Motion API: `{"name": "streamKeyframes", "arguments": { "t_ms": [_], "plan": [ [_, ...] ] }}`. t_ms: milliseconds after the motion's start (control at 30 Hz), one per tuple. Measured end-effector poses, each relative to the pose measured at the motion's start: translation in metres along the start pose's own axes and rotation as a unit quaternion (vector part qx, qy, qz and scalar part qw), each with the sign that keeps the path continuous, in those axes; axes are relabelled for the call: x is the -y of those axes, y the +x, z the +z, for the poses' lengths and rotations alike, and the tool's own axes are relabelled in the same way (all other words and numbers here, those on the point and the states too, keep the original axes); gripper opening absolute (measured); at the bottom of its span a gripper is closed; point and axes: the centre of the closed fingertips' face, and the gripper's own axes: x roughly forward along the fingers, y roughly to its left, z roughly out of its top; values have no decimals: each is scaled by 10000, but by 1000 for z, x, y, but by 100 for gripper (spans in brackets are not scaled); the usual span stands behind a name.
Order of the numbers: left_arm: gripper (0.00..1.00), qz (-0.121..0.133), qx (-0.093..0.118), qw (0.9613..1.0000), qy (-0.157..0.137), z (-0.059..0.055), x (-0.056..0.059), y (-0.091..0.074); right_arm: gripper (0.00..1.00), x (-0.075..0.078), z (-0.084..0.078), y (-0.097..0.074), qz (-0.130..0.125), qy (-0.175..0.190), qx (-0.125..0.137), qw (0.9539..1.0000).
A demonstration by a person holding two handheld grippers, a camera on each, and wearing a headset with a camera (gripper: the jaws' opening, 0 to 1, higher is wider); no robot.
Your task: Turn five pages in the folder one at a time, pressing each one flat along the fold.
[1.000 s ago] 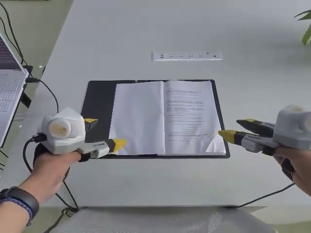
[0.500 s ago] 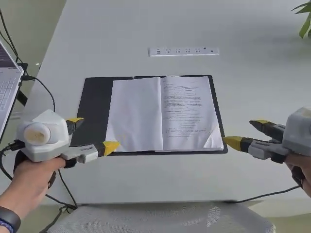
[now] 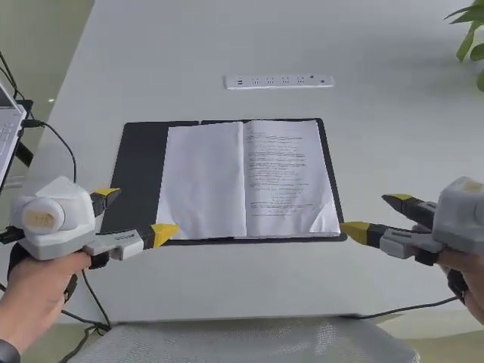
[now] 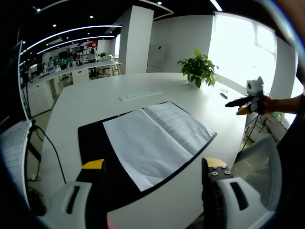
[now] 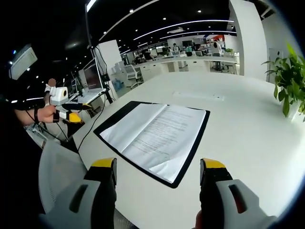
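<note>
Two sheets lie spread in the black folder [image 3: 140, 174], which sits open and flat near the front middle of the white table [image 3: 393, 121]: a blank sheet [image 3: 203, 181] on the left of the fold [image 3: 243, 178] and a printed page [image 3: 286, 178] on the right, its lower outer corner [image 3: 327, 221] a little lifted. The step in hand looks like taking the next printed page, and that raised corner seems the easiest place to nip a single sheet; it would be wise to pinch lightly, carry the page over in an arc, then run a jaw down beside the fold so it lies flat, while the other tool steadies the folder. Left gripper [image 3: 136, 212] hovers just off the folder's lower left corner with its jaws spread and nothing between them; right gripper [image 3: 376, 214] hangs just beside the lower right corner, likewise released and empty. Beyond the folder lies a white power strip [image 3: 278, 81], well apart; a potted plant [image 3: 470, 41] stands at the far right, a laptop [image 3: 4, 140] and its cable [image 3: 64, 144] at the left edge, and a chair back [image 3: 249, 340] shows at the near edge. Nothing stands in the way of either tool
</note>
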Motion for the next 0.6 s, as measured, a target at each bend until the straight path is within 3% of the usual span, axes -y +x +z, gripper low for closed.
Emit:
{"name": "streamKeyframes", "arguments": {
  "t_ms": [300, 600],
  "plan": [
    [81, -48, -10, 9999, 93, 9, 2, 9, 70, 0, -1, -1, 12, 54, 14, 10000],
    [80, -360, -18, 9991, 244, 23, 23, 37, 70, 2, -8, -4, 12, 128, -22, 9999]
  ]
}}
